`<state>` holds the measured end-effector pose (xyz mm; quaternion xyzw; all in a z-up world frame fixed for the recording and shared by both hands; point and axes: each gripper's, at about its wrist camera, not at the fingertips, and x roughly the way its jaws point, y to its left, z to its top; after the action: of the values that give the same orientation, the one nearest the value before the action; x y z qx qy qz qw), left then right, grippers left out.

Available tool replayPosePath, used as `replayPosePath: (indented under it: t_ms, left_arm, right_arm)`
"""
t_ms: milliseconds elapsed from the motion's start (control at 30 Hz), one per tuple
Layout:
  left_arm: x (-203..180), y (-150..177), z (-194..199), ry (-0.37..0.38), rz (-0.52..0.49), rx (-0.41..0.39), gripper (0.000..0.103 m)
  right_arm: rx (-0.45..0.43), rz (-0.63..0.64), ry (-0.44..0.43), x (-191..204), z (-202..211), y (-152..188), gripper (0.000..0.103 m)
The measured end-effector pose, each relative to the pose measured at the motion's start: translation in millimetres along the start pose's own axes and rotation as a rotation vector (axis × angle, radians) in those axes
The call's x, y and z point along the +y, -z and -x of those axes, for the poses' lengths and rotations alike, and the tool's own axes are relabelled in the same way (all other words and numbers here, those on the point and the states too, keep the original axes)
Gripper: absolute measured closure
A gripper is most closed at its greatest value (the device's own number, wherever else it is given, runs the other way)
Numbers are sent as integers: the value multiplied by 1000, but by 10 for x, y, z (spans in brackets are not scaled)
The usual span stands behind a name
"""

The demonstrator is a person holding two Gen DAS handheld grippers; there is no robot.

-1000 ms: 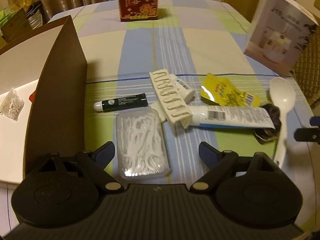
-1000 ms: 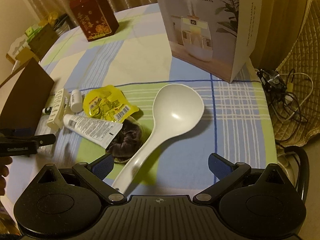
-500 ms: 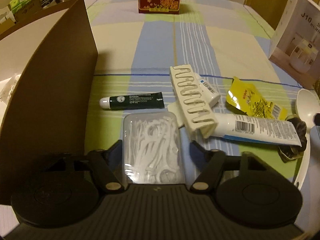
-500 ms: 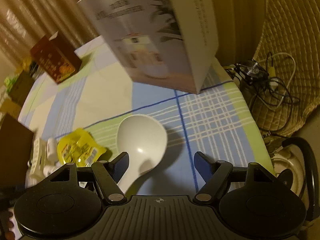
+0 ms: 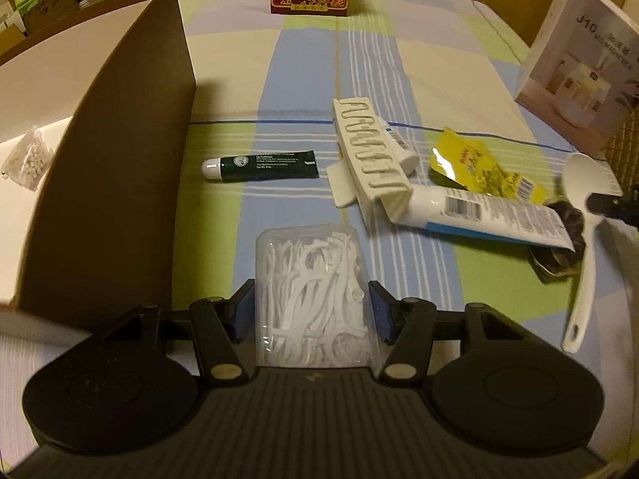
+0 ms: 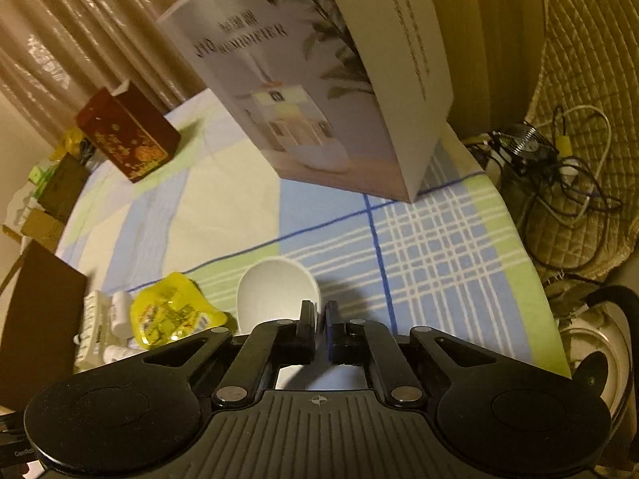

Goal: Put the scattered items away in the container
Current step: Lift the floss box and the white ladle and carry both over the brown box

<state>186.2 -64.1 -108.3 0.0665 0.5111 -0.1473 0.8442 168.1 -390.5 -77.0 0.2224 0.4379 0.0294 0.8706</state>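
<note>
Floss-pick box (image 5: pixel 313 299) lies on the striped cloth (image 5: pixel 303 92), clamped between the pads of the left gripper (image 5: pixel 312 311), whose jaws have just closed in. Brown container wall (image 5: pixel 116 183) stands just left. Ahead: dark tube (image 5: pixel 259 165), white rack (image 5: pixel 371 159), toothpaste (image 5: pixel 487 215), yellow sachet (image 5: pixel 479 167). Right gripper (image 6: pixel 318 321) has just closed tight on the white ladle (image 6: pixel 275 295); humidifier box (image 6: pixel 319 80) stands beyond.

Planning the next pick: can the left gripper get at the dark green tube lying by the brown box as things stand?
Probably not yet. The left gripper is shut on the floss pick box, so its jaws are occupied. Otherwise the dark green tube lies alone on the tablecloth, nothing on it.
</note>
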Motion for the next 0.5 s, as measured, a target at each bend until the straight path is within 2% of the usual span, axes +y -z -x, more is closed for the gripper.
replayPosePath:
  t_ms: [167, 500]
  left_arm:
    - [-1, 42, 234, 37, -15, -25, 50]
    - [21, -21, 711, 70, -36, -131, 50]
  right_arm:
    - [-34, 44, -36, 135, 218, -42, 98]
    - [-90, 105, -126, 501, 586, -102, 98]
